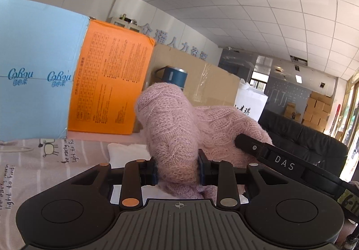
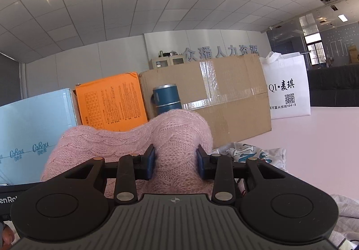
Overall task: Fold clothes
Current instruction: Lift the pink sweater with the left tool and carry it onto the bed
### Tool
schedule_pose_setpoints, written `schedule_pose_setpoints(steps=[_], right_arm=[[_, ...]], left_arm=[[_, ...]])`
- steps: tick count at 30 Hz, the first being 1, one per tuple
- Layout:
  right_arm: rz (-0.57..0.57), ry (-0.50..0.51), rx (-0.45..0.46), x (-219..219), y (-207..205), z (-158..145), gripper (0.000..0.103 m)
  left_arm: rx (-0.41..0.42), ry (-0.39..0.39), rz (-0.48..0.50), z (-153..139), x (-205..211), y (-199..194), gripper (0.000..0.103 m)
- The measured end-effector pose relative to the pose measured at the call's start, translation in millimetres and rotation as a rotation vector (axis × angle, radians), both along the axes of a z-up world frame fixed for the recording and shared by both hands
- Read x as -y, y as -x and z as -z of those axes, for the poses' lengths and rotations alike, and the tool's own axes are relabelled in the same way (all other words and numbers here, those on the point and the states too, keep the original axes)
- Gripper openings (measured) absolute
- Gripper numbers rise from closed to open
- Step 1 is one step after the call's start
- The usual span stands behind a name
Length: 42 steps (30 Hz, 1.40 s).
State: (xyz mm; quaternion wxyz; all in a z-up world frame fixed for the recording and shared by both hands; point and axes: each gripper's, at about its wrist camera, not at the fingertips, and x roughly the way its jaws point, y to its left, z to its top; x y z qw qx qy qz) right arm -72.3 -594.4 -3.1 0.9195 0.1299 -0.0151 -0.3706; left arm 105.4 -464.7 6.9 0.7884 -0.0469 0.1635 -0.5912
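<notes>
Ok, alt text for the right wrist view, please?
The right gripper pinches a bunched fold of pink knit sweater, lifted ahead of its pads. Behind stand a cardboard box, orange box, blue canister and white bag.

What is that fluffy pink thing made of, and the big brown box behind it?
The pink sweater looks like soft knitted wool or mohair-type yarn: cable pattern, fuzzy halo along its edges. The brown box looks like matte corrugated cardboard, sealed with glossy clear tape that catches the light.
</notes>
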Motion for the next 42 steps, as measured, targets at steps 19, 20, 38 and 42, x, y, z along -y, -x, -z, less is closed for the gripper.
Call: schedule_pose_setpoints(steps=[19, 20, 38, 42], right_arm=[[-0.521, -0.162, -0.067, -194, -37, -2, 0.033], [-0.551, -0.177, -0.077, -202, -43, 2, 0.033], [-0.67, -0.244, -0.188, -239, -101, 17, 0.07], [-0.639, -0.264, -0.167, -219, -93, 16, 0.08]], left_arm=[[0.052, -0.027, -0.241, 12, -273, 10, 0.029], [0.052, -0.033, -0.258, 14, -284, 9, 0.029], [0.009, -0.188, -0.484, 42, -333, -36, 0.067], [0.052, -0.19, -0.555, 38, -338, -34, 0.083]])
